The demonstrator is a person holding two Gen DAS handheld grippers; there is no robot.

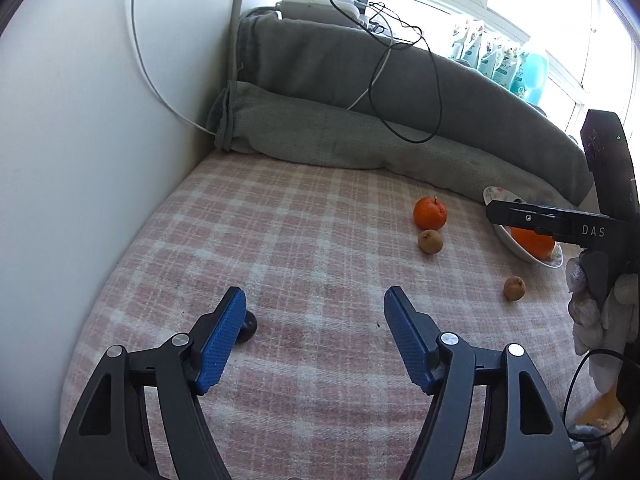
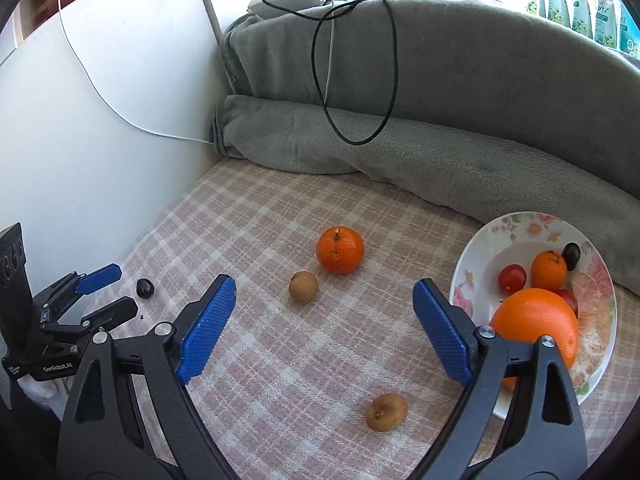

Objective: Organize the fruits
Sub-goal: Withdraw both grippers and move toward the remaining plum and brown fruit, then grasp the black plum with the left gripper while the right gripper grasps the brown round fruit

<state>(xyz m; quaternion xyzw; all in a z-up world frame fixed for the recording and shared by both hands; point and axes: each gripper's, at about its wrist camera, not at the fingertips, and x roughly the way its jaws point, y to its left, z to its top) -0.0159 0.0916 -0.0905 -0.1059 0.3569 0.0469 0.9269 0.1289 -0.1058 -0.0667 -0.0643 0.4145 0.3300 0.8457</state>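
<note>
Left gripper (image 1: pixel 316 300): jaws spread, nothing held, dark grape (image 1: pixel 249 325) beside one finger.
Right gripper (image 2: pixel 324 292): jaws spread, empty.
Plate (image 2: pixel 476 248): right edge of bed (image 2: pixel 260 220), fruit-filled.

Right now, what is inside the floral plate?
The floral plate holds a large orange, a small mandarin, red tomatoes, a dark grape and a peeled citrus piece. The gripper's finger hides the near edge.

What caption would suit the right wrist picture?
Open right gripper hovers over checked blanket, above two small brown fruits, beside the floral bowl.
</note>
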